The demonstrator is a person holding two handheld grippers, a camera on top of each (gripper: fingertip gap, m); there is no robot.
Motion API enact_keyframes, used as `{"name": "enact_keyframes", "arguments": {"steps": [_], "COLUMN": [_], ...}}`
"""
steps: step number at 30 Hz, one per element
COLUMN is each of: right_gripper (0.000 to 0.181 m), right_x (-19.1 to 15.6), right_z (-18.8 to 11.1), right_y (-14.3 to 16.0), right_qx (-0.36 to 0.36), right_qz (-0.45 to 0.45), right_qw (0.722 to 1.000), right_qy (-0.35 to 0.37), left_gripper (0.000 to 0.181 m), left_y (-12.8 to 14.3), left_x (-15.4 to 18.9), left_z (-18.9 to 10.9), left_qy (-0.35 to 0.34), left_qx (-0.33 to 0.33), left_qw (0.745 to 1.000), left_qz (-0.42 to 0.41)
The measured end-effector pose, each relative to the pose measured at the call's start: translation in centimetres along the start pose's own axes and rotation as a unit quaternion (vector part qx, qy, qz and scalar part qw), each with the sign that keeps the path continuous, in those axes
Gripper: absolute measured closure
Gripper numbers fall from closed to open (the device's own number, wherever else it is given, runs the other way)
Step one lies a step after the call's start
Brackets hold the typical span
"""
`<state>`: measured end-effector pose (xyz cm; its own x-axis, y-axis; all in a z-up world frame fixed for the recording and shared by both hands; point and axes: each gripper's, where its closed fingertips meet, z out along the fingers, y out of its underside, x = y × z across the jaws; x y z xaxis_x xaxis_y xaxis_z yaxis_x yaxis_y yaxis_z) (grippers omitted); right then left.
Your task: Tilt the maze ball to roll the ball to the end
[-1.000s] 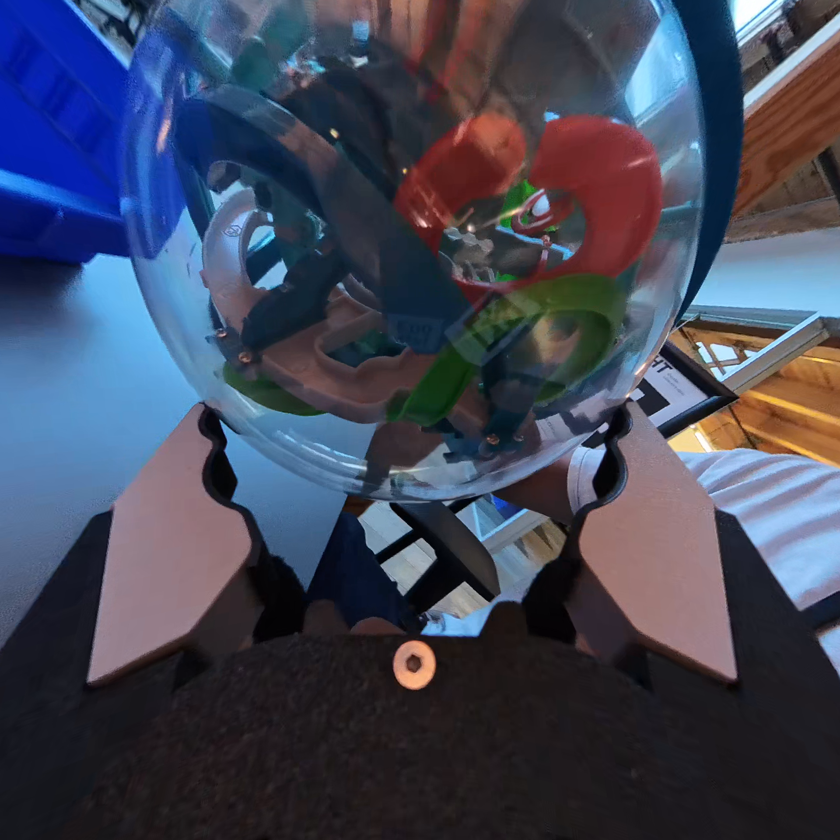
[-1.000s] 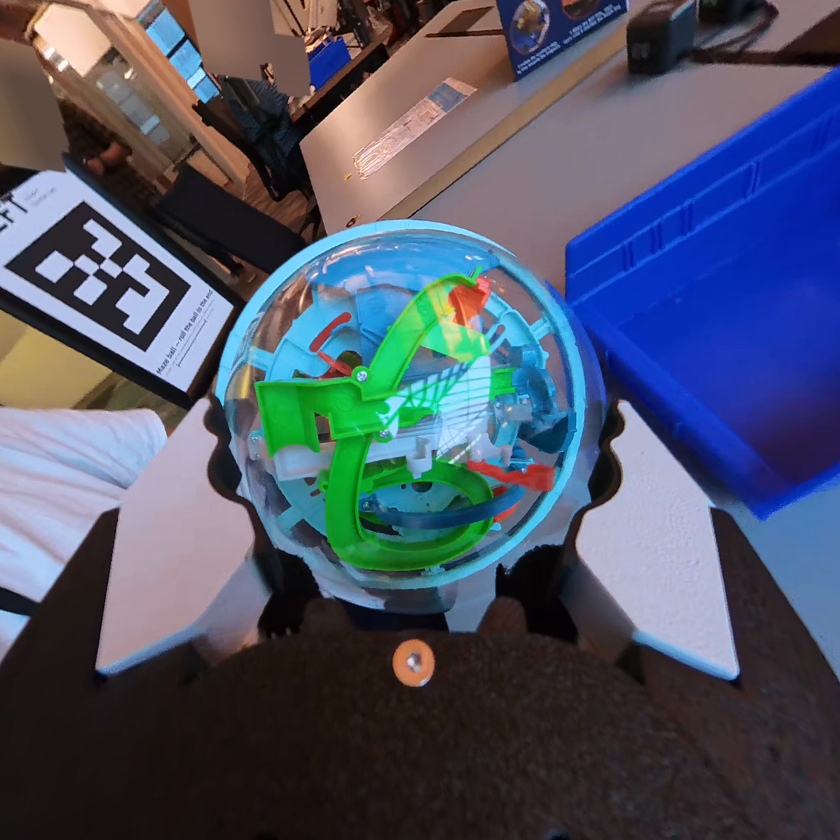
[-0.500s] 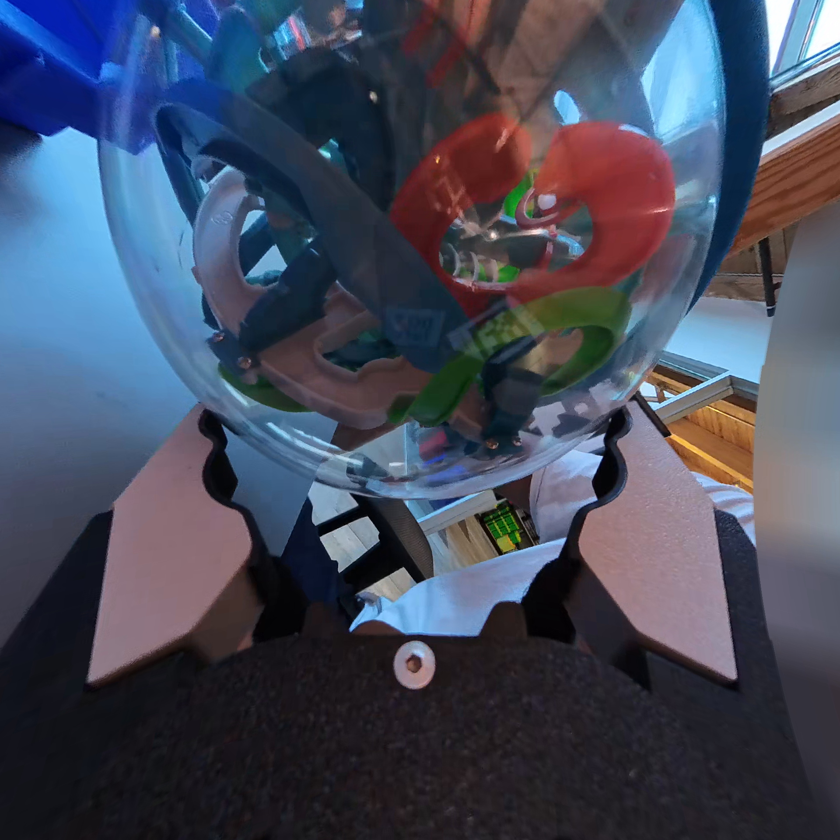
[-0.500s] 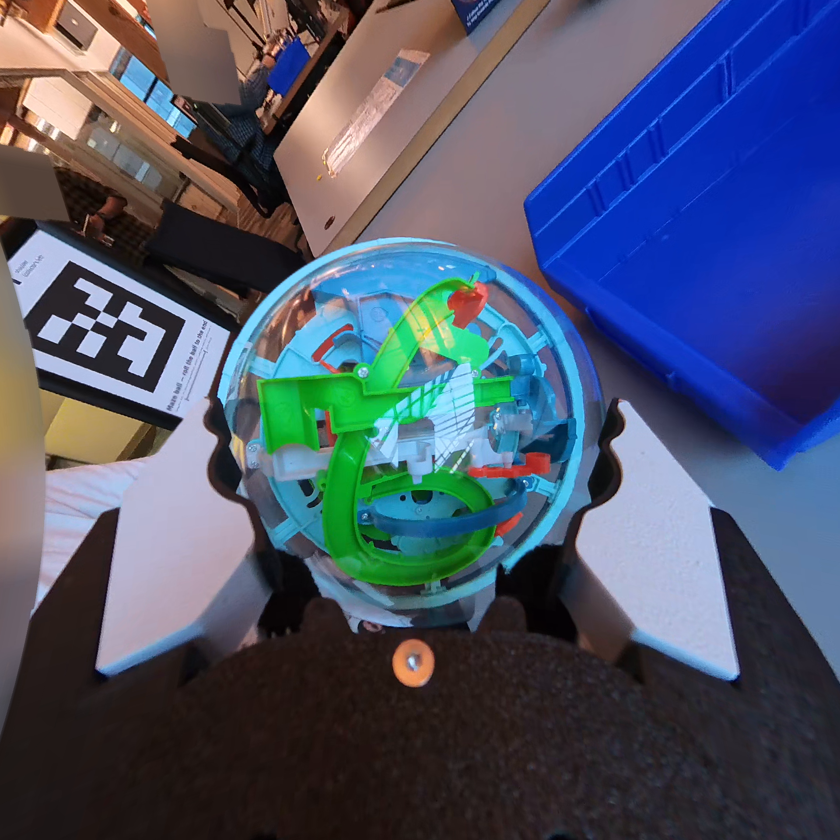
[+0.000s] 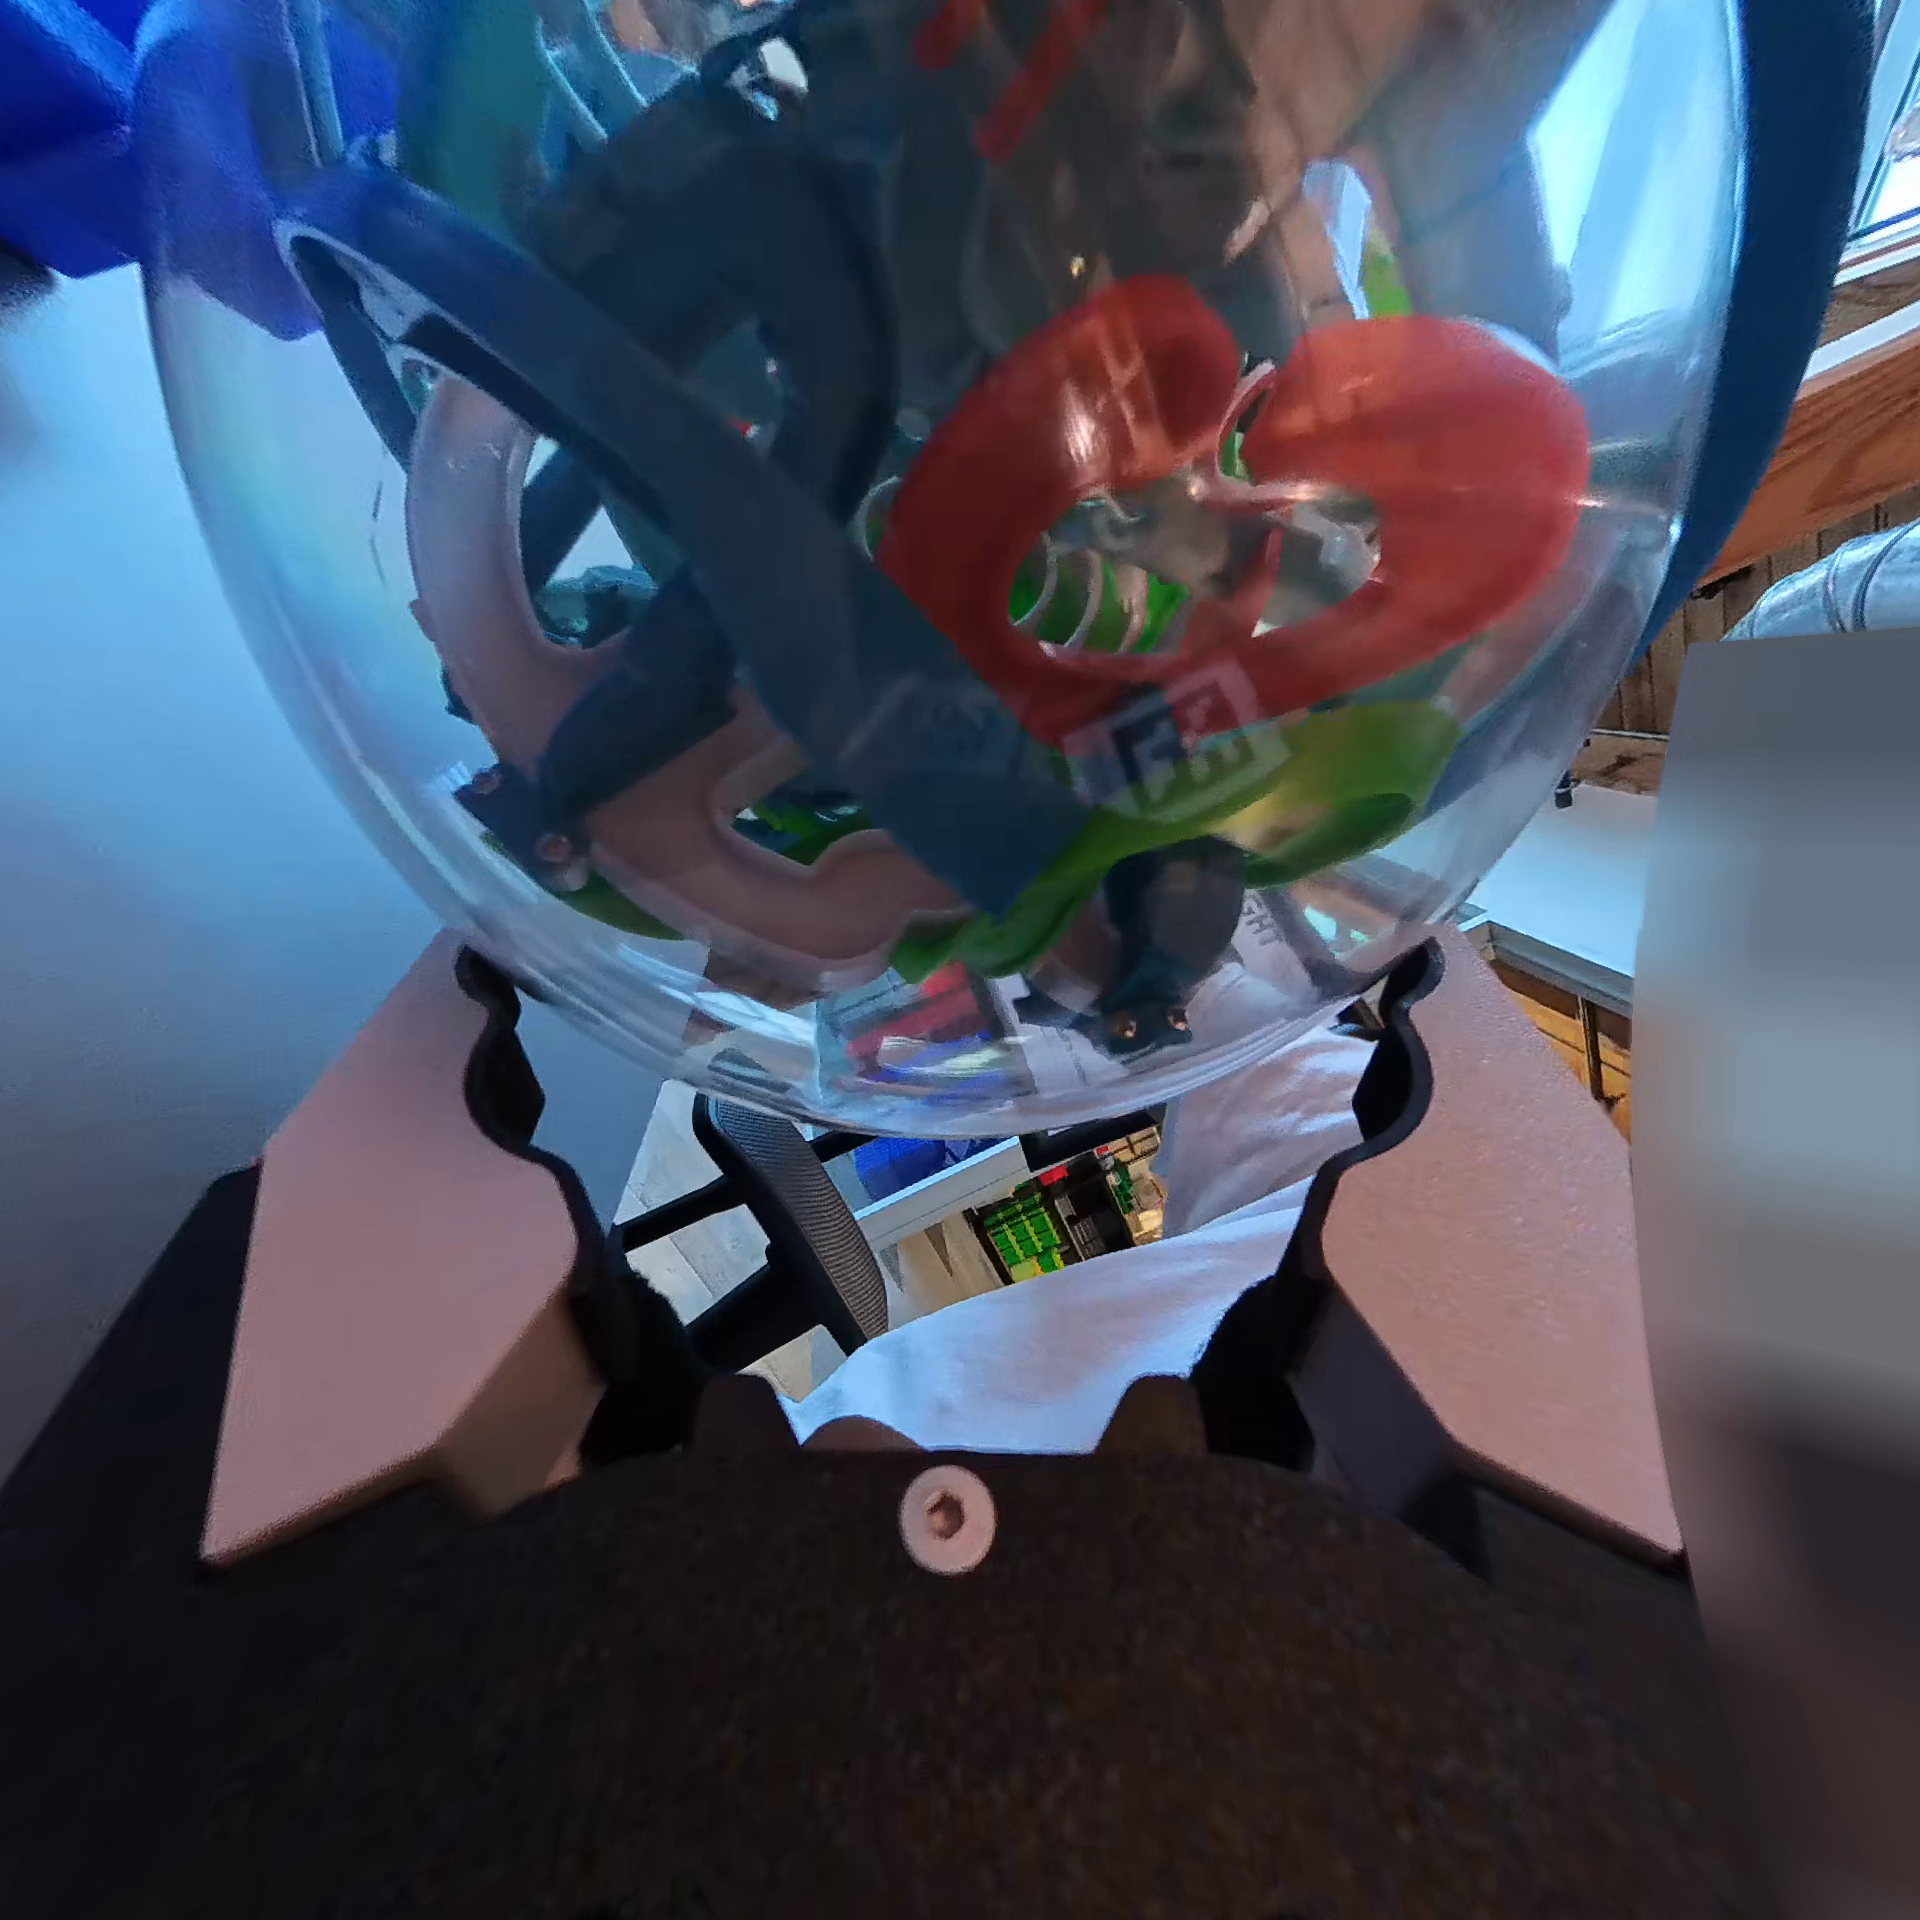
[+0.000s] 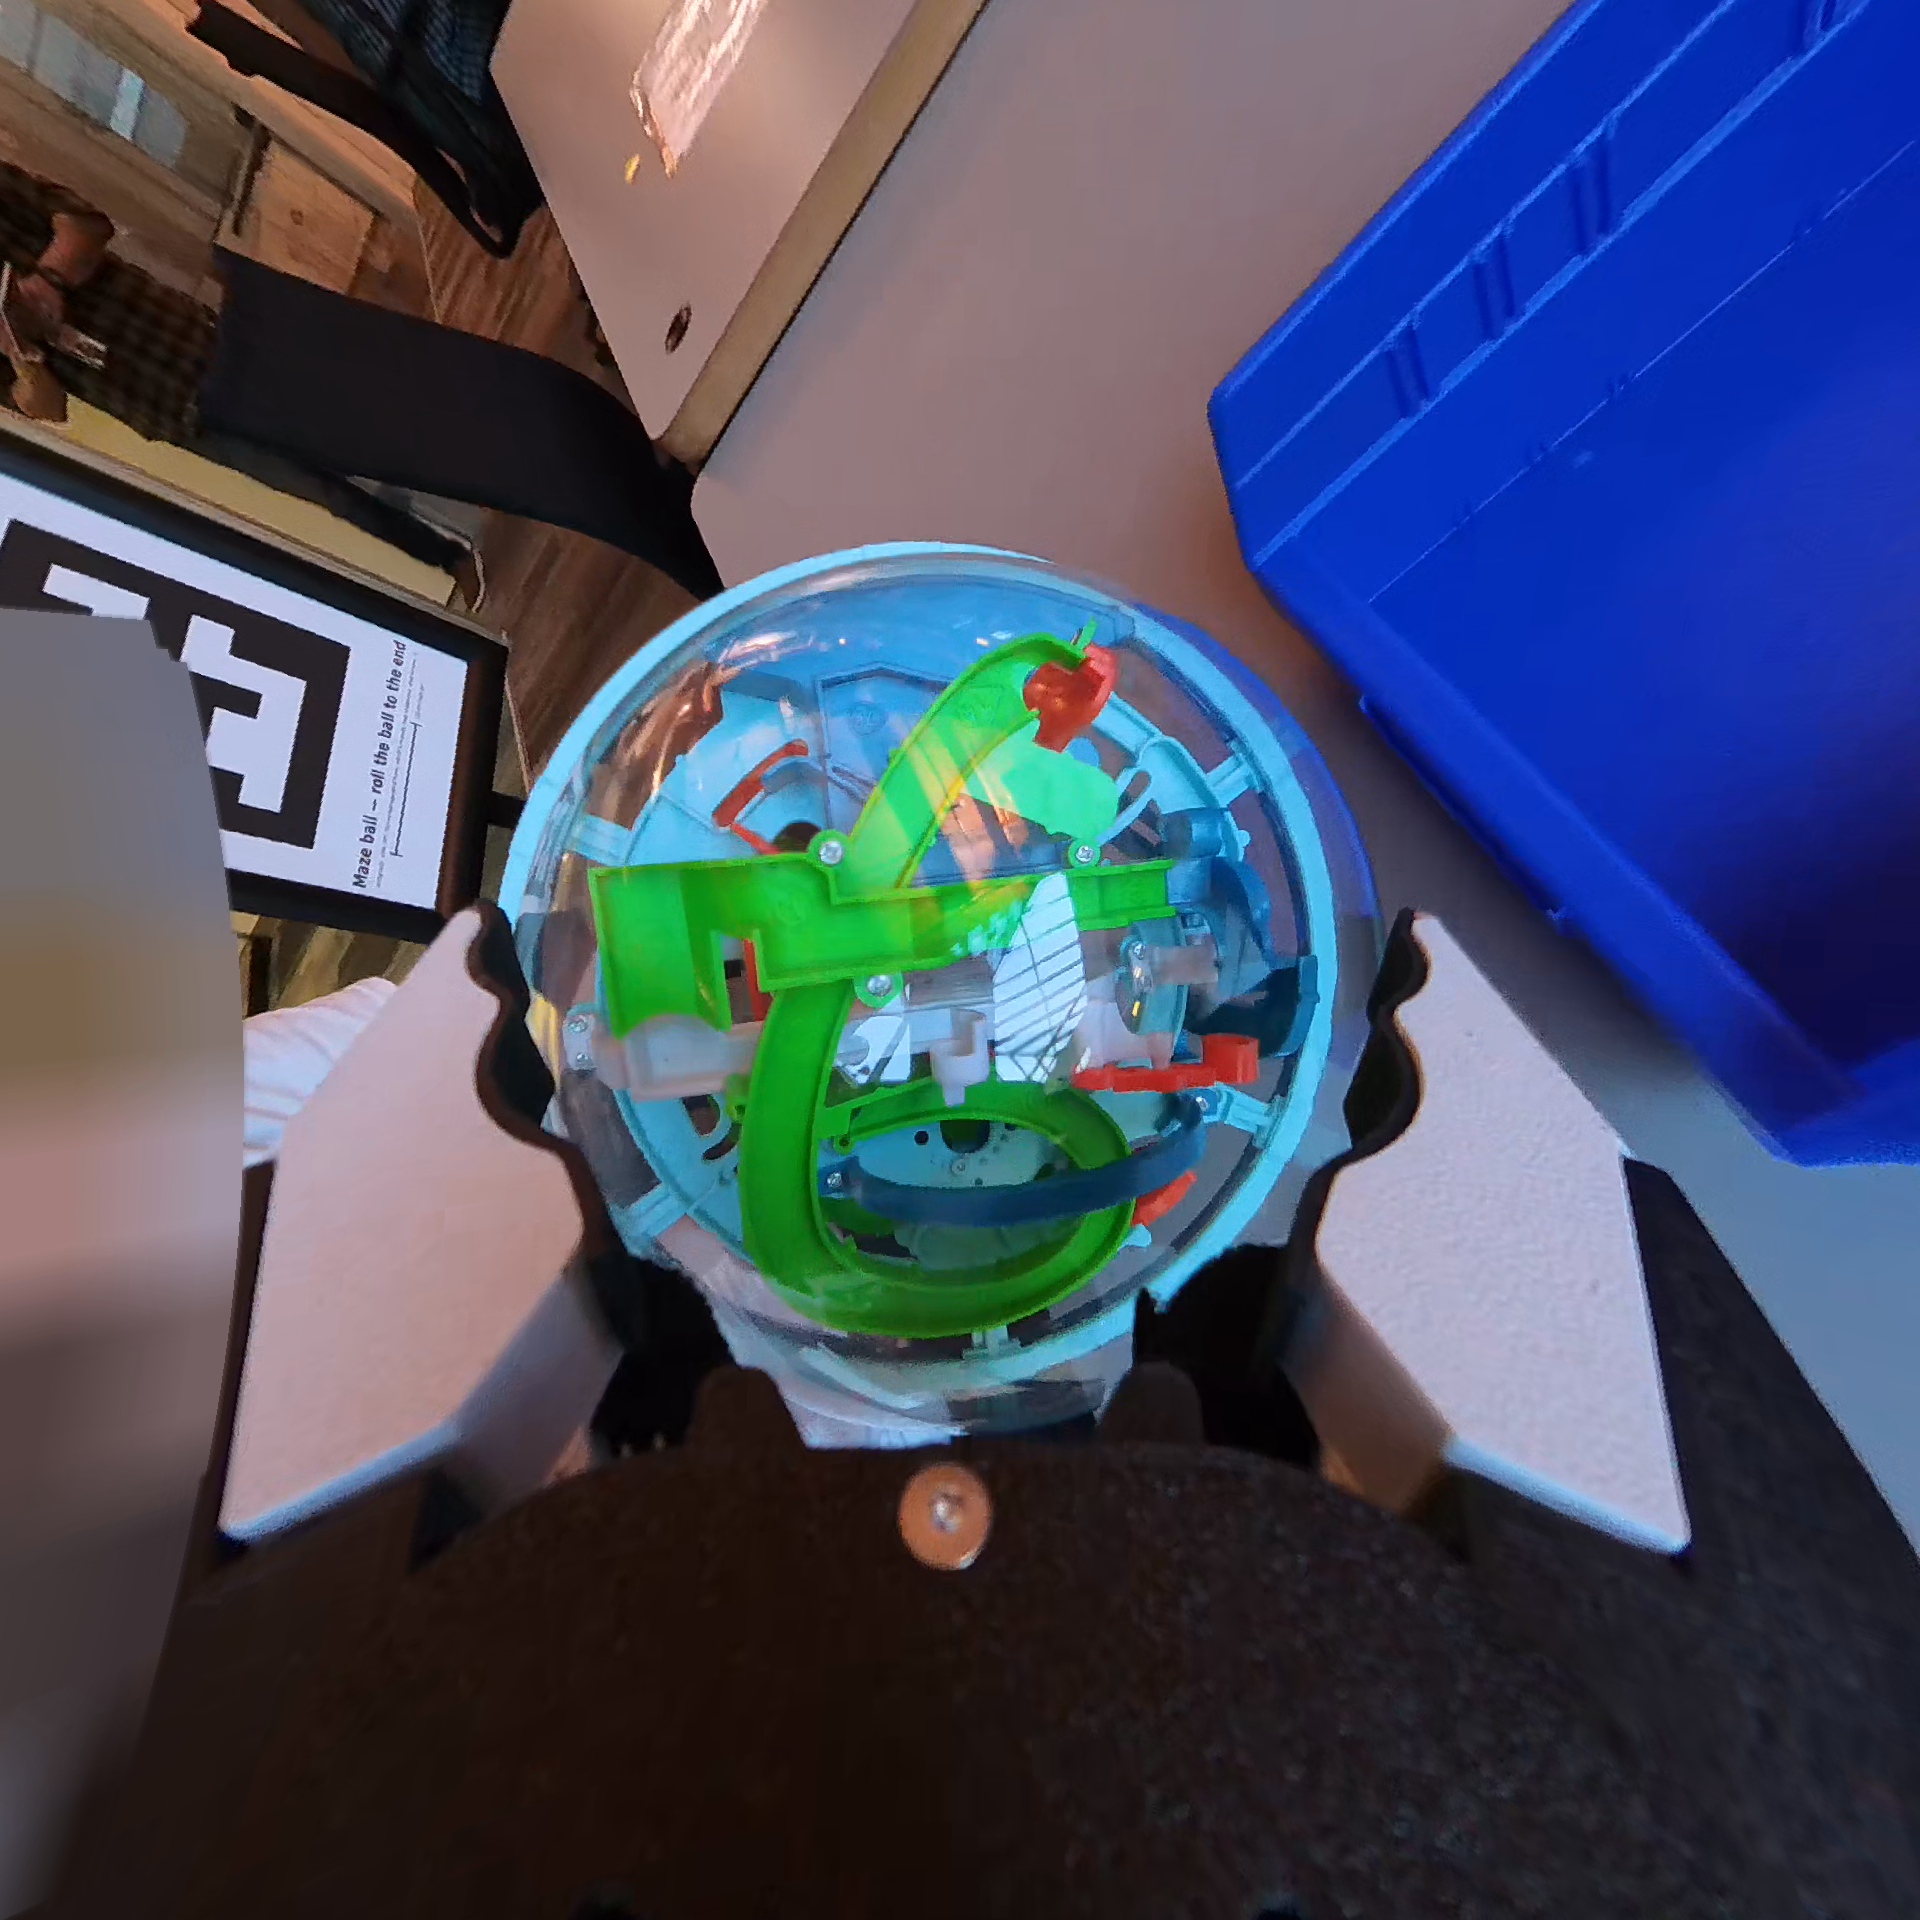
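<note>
The maze ball (image 5: 935, 623) is a clear sphere with green, red, dark blue and white tracks inside. In the left wrist view it fills the upper frame, seen from below. My left gripper (image 5: 951, 987) is shut on its lower sides. In the right wrist view the maze ball (image 6: 935, 987) sits between the fingers, and my right gripper (image 6: 940, 935) is shut on it. It is held in the air above the table edge. I cannot pick out the small ball inside among the tracks.
A blue bin (image 6: 1610, 520) stands on the grey table (image 6: 987, 312) to the right of the sphere. A framed black-and-white marker sign (image 6: 312, 748) is at the left. A person's white garment (image 5: 1039, 1351) and a dark chair (image 5: 800, 1216) lie below.
Both grippers have kept hold of the sphere and tilted it. In the right wrist view the table and blue bin have swung round and look steeper. The left view now looks further under the sphere.
</note>
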<state>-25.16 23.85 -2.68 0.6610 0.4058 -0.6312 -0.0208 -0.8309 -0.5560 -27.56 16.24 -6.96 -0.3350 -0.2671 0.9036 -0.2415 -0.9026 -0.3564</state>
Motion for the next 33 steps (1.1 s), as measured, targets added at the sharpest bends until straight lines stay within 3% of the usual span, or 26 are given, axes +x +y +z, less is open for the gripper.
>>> {"name": "enact_keyframes", "arguments": {"steps": [7, 21, 26, 33], "right_gripper": [0.032, 0.028, 0.028, 0.028], "right_x": [0.4, 1.7, 1.9, 3.1], "right_z": [0.3, 0.2, 0.1, -0.3], "right_y": [-0.2, 4.4, 5.6, 2.3], "right_qx": [-0.003, 0.102, 0.112, 0.116], "right_qz": [0.014, 0.069, 0.109, 0.090], "right_qw": [1.000, 0.990, 0.986, 0.989], "right_qy": [-0.011, -0.072, -0.063, -0.014], "left_gripper": [0.023, 0.026, 0.026, 0.028], "left_y": [-0.1, -1.2, -1.2, -1.4], "left_x": [-0.1, -2.2, -2.4, -2.6], "left_z": [-0.2, -2.8, -2.7, -1.4], "left_qy": [-0.007, -0.140, -0.135, -0.066], "left_qx": [-0.009, -0.033, -0.037, -0.002], "left_qw": [1.000, 0.988, 0.989, 0.998], "left_qz": [-0.016, 0.054, 0.038, -0.022]}}
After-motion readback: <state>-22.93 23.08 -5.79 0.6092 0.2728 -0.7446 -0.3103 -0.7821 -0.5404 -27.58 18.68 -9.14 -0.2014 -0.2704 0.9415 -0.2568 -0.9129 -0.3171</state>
